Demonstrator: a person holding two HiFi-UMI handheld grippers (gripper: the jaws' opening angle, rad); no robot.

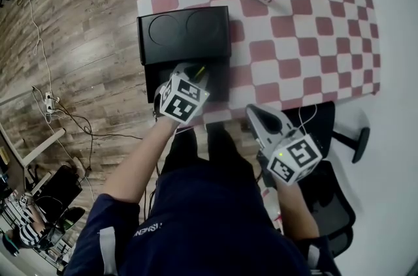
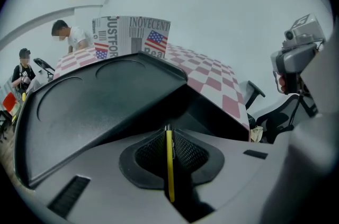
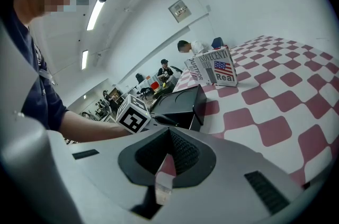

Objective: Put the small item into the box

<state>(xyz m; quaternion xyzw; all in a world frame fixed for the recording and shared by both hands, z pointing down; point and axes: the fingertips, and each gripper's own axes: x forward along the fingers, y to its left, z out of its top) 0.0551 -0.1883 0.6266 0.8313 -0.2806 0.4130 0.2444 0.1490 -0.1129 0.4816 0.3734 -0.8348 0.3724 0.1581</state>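
Task item: thin yellow flat item [image 2: 169, 164], seen edge-on, standing upright between the left jaws
Left gripper [image 1: 194, 72]: jaws narrow, pads pressed on the item's two flat faces; nose tilted down over the box mouth
Receiving box: black rigid box [image 1: 219, 79] at the near edge of the surface, its hinged black lid with two round impressions [image 1: 185, 33] thrown back
Position of item: above the open cavity, not yet released
Right gripper [image 1: 253, 114]: apart from the box, near the edge of the surface; jaws narrow, a pale pink-and-white sliver between them, held thing or cloth seen through the gap not determinable
Surface: red-and-white checked cloth [image 1: 307, 27]
Handling, judged: light, thin, probably stiff; liable to pivot or slip if pinched at one end
Hold point, judged: flat faces near mid-length, as now
Risk, judged: item catching on the box wall or sticking to a pad on release
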